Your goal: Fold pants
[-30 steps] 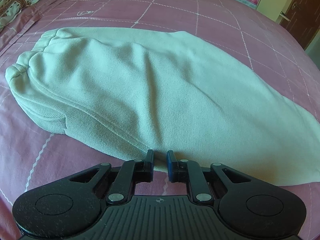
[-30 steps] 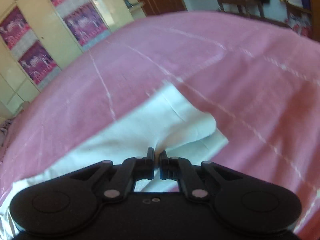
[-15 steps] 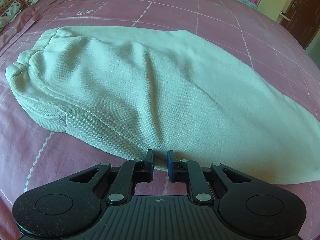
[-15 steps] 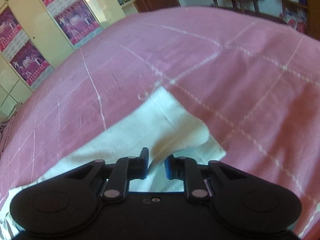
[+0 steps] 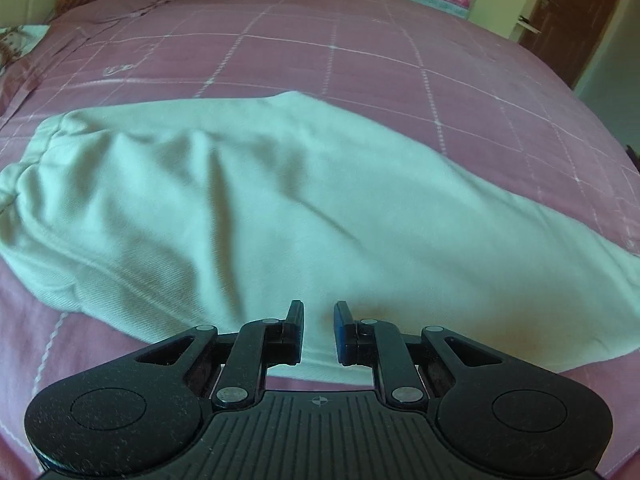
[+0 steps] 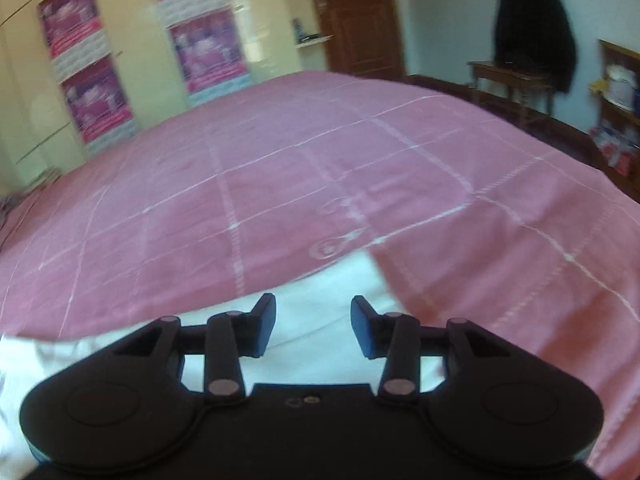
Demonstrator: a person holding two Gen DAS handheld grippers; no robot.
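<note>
So the pants [image 5: 256, 216] are lying flat on the pink bedspread [image 5: 360, 60], already doubled over leg on leg by the look of it. Their long axis runs side to side across the left gripper [image 5: 318, 330], waistband end way off to its left, legs tapering away to its right. The near edge of the cloth sits right under and just ahead of that gripper's tips.

The left gripper's jaws show a narrow gap, which seems to be about as closed as they go. Cloth sits behind that gap, but I can't see the pads pinching any of it, so I'd call it shut and empty-handed.

The right gripper [image 6: 313, 330] is at the leg end. Its jaws have just been opening and now stand clearly apart, with the pale cloth [image 6: 320, 292] below and between them but nothing gripped. The hem corner lies just ahead and slightly right of its tips.

My guess is the next fold brings the leg end over toward the waistband, and the right hand is the nearer one for that, since the hems are right at its tips.

Looks-wise, they're pale mint green, soft, thickish knit with a gathered waistband and a few shallow wrinkles. Should drape and flop easily.
</note>
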